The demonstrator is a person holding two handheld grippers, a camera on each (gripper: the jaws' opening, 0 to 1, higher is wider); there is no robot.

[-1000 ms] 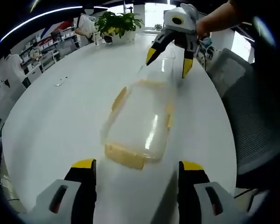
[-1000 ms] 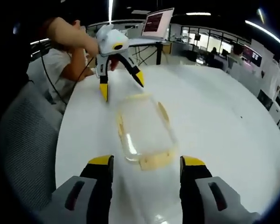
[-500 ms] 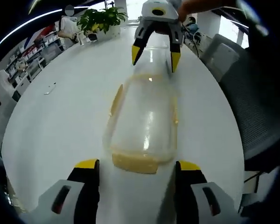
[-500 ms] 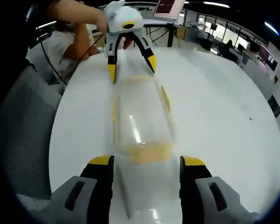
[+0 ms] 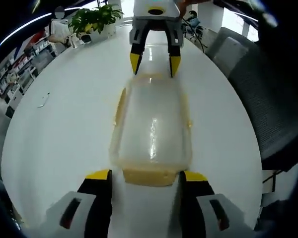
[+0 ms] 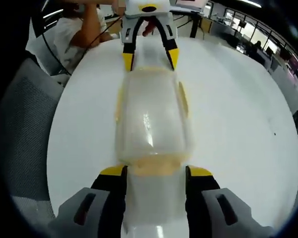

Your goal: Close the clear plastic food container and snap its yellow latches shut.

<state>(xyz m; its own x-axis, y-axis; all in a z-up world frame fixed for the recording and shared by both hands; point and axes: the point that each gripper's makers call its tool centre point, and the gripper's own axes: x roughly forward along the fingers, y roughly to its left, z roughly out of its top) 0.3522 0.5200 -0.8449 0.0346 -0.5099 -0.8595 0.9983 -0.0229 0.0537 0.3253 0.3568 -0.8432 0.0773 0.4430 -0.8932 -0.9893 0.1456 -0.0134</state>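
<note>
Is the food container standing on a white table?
Yes, the clear food container rests flat on the round white table, seen in the left gripper view.

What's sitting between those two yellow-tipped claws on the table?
The clear container with yellow latches, lying lengthwise between left gripper and right gripper; both views show it.

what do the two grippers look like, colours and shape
Both match. The left gripper and right gripper each have two black jaws capped with yellow tips, mounted on pale grey housings with dark slots. Seen from the front across the container, each body is white, its jaws spreading downward to yellow points.
</note>
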